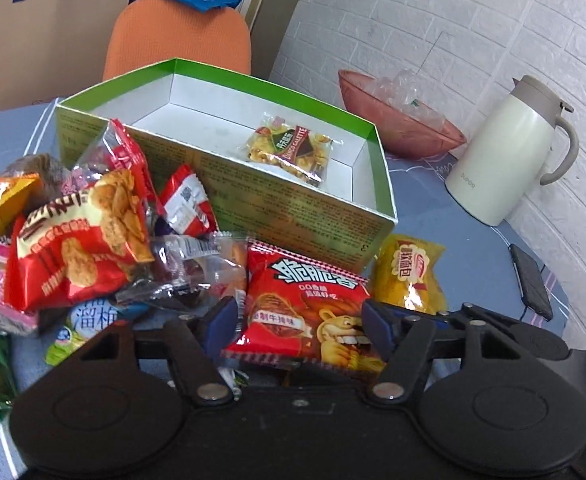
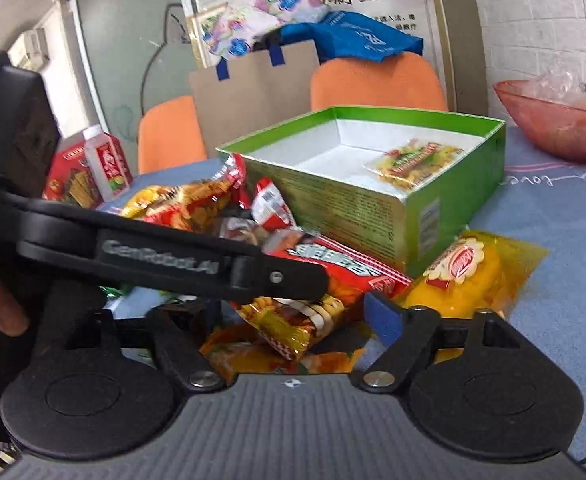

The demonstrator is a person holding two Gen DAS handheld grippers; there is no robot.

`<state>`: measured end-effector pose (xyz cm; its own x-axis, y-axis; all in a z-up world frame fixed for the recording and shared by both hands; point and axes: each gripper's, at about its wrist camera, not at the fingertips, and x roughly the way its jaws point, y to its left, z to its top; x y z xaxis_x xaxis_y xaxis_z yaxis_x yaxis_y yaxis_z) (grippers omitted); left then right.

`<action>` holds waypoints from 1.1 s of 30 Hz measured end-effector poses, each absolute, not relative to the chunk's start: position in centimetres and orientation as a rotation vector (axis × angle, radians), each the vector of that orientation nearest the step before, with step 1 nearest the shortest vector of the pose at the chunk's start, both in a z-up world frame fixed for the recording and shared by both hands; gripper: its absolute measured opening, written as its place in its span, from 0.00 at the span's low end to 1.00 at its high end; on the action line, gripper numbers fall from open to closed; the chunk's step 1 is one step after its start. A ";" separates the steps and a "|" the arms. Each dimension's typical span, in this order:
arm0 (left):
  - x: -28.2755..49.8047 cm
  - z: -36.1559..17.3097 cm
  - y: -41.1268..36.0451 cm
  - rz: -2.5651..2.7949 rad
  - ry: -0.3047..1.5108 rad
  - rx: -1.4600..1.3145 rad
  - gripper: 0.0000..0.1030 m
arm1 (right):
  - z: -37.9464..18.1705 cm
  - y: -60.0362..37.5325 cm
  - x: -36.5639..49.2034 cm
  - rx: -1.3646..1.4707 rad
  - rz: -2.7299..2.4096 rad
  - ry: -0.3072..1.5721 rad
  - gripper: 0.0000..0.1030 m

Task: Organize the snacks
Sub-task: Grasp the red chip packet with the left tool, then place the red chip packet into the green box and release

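A green box (image 1: 293, 204) with a white inside stands on the blue table; one clear yellow snack packet (image 1: 289, 148) lies in it. The box also shows in the right wrist view (image 2: 373, 208). A pile of snack bags lies in front of it. My left gripper (image 1: 299, 320) is open, its blue pads on either side of a red snack bag (image 1: 305, 304) without pressing it. My right gripper (image 2: 305, 316) is open over the same red bag (image 2: 345, 268) and a yellow-red wrapper (image 2: 293, 324). The left gripper's arm (image 2: 173, 260) crosses the right wrist view. A yellow bag (image 1: 411, 276) lies right of the red one.
A red bowl (image 1: 397, 120) with clear wrappers and a white thermos jug (image 1: 509, 152) stand at the back right. A black phone (image 1: 531, 280) lies near the table's right edge. Orange chairs (image 1: 181, 40) and a paper bag (image 1: 53, 32) are behind. A red carton (image 2: 73, 176) stands far left.
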<state>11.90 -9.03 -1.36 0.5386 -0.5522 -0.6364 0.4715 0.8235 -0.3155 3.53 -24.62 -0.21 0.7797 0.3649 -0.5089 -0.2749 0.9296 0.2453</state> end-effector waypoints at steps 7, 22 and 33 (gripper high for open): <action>11.2 -1.4 -8.0 -0.582 0.793 -0.182 0.93 | -0.3 -24.9 3.2 0.160 0.321 0.587 0.74; 7.7 6.3 -7.0 -0.605 0.528 -0.202 0.92 | 6.2 -24.6 0.2 0.018 0.365 0.330 0.72; 17.0 6.5 -7.6 -0.598 0.545 -0.294 0.92 | 7.0 -25.9 9.1 0.028 0.341 0.300 0.72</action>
